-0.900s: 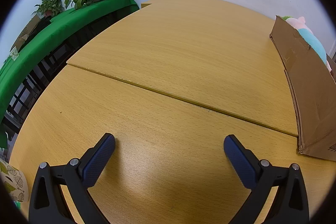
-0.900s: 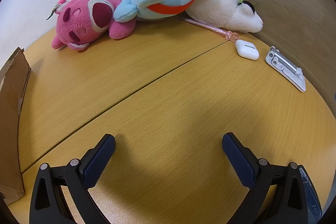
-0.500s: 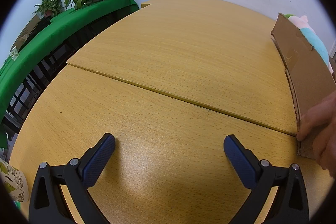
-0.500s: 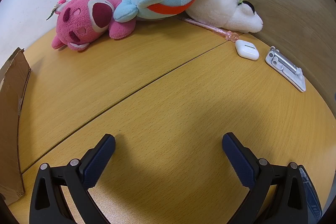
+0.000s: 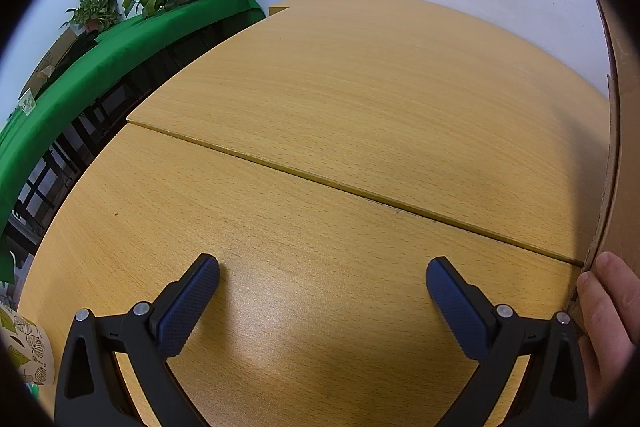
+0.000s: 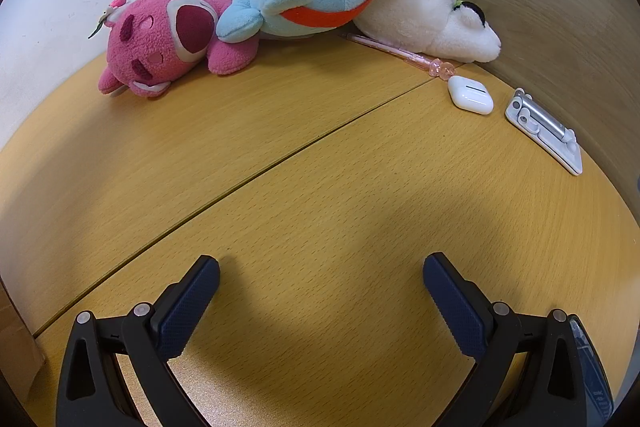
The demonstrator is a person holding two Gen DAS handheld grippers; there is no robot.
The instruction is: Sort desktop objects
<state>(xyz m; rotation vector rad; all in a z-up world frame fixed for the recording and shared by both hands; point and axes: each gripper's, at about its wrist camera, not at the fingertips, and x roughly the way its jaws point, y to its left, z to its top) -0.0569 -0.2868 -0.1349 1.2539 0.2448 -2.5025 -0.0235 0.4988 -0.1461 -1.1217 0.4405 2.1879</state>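
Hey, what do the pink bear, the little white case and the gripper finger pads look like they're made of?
Pink bear: soft plush fabric, fuzzy matte pile. White case: likely hard plastic, smooth and glossy with soft highlights. Finger pads on the right gripper: dark blue, fine dotted texture, probably rubber, though that's a guess.

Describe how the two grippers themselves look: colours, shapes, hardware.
The left gripper and right gripper look the same: black plastic frames with triangular cut-outs, silver round screw heads at the joints, and two fingers tipped with dark blue, finely dimpled rectangular pads. No cables show. A bare hand appears at the left view's right edge.
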